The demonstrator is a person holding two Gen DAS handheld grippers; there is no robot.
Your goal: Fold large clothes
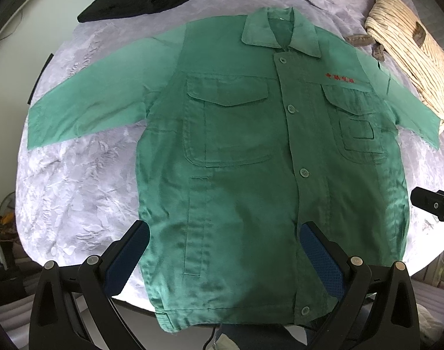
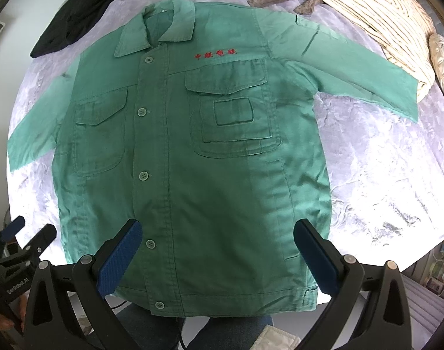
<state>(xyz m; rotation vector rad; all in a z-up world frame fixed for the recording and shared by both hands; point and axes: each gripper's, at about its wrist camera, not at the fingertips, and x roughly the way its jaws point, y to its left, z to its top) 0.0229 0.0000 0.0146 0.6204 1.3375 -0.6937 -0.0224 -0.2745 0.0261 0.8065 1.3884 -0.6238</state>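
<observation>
Across a pale lavender crushed-velvet cover point(image 1: 76, 180) a green work jacket point(image 1: 245, 175) lies spread flat, front up and buttoned, collar at the far side and hem at the near edge, just ahead of both cameras. Its two sleeves reach outward and slightly toward the near side; in the left wrist view one sleeve point(image 1: 87, 102) runs to the left, and the cuff of the other ends beside a cream ribbed sweater point(image 1: 408, 58) at the far right. Red embroidered characters point(image 2: 215, 54) sit above the flapped chest pocket point(image 2: 233, 116) on that side, and a second flapped pocket point(image 2: 100, 134) lies across the button placket. A crumpled black garment point(image 2: 73, 20) rests at the far left corner, apart from the jacket. The left hand-held gripper point(image 1: 224, 248) hangs over the lower part of the jacket with its blue-padded fingers point(image 1: 321, 259) spread wide and nothing between them; its tip also shows at the left edge of the right wrist view. The right hand-held gripper point(image 2: 217, 245) is likewise spread wide and empty above the hem, one blue pad point(image 2: 119, 256) near the lower buttons and the other over the jacket's side seam.
</observation>
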